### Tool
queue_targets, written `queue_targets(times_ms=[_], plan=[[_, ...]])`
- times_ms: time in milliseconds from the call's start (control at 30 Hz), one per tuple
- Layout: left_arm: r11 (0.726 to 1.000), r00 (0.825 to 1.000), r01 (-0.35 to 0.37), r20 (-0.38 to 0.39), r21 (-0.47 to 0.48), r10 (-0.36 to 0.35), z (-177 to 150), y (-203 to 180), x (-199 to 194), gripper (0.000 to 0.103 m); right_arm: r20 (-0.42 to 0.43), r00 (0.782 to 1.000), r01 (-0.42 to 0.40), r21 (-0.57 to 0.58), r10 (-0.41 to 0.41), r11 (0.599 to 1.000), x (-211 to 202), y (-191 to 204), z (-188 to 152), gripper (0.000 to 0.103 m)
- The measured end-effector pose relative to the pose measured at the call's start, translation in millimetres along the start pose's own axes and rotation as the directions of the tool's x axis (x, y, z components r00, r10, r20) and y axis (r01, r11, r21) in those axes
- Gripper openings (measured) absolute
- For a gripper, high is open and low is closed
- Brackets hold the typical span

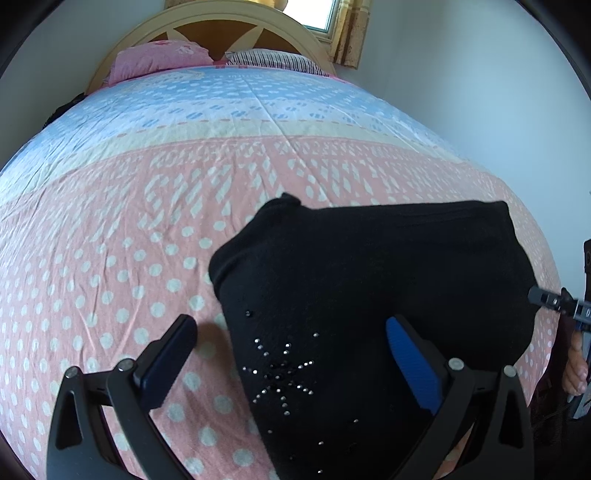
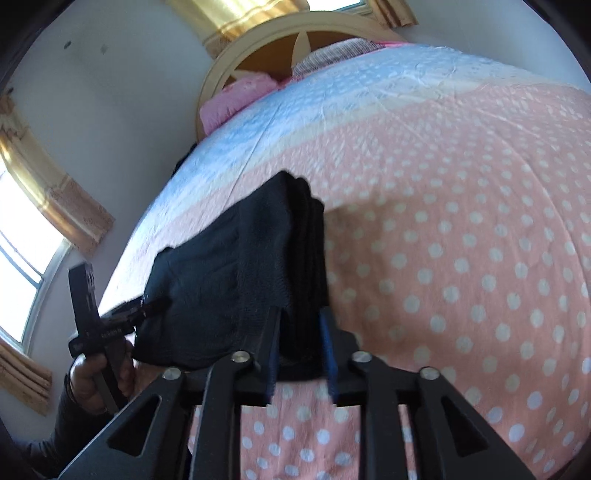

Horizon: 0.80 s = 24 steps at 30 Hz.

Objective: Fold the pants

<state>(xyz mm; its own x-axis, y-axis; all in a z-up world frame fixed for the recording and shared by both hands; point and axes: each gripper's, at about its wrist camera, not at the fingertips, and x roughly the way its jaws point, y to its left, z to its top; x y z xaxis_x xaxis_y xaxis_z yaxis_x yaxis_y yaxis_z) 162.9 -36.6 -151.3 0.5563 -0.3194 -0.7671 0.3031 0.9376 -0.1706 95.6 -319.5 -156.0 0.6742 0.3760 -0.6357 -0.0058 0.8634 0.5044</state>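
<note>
- We see the black pants (image 1: 369,288) folded into a compact bundle lying on the pink, white-dotted part of the bedspread (image 1: 110,258), toward the foot of the bed.
- Only the left wrist view shows the rhinestone starburst (image 1: 282,373) on the top layer of the fabric; the right wrist view shows instead the stacked folded edges of the pants (image 2: 258,266) from the side.
- Our left gripper (image 1: 291,332) hovers over the bundle with its jaws spread wide: one finger sits above the bare bedspread, the other above the black cloth, and nothing lies between them in a grip.
- Our right gripper (image 2: 299,332) has its blue-padded fingers drawn close on either side of the near edge of the bundle, pinching the fabric.
- In the left wrist view the right gripper (image 1: 543,297) appears only as a tip touching the bundle's right edge, with a hand (image 1: 574,369) below it.
- The right wrist view shows the left gripper (image 2: 147,306) from outside, near the bundle's left corner, held by a hand (image 2: 92,376).
- Farther off we see the blue band of the bedspread, a pink pillow (image 1: 159,57), a striped pillow (image 1: 273,59), the arched headboard (image 1: 221,22) and golden curtains (image 2: 55,199).
</note>
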Motion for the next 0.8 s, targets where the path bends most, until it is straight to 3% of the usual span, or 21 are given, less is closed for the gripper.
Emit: queue_targets(times_ms=[33,233,433,700,800], plan=[[1.0,1.0,0.005,-0.003,0.008,-0.005,0,-1,1,0.103,0.023,1.0,0.017,-0.002,-0.017,1.0,-2,-2,3,0.058],[1.0,0.999,0.024,-0.031,0.007,-0.024,5,0,8,0.103,-0.037,0.998,-0.05,0.065,0.053,0.997,30,-13,27,0.057],[1.0,0.999,0.013,-0.038,0.016,-0.013,6,-3,11,0.103,-0.082,0.984,-0.151,0.118,0.161,0.982,46,-16,27,0.035],[0.999,0.999,0.028,-0.032,0.027,-0.027,7,-2,13,0.102,-0.052,0.994,-0.097,0.061,0.1,0.993,44,-2,21,0.03],[0.997,0.999,0.045,-0.018,0.055,-0.044,5,-5,8,0.09,-0.037,0.999,-0.038,-0.001,0.038,0.999,39,13,18,0.028]])
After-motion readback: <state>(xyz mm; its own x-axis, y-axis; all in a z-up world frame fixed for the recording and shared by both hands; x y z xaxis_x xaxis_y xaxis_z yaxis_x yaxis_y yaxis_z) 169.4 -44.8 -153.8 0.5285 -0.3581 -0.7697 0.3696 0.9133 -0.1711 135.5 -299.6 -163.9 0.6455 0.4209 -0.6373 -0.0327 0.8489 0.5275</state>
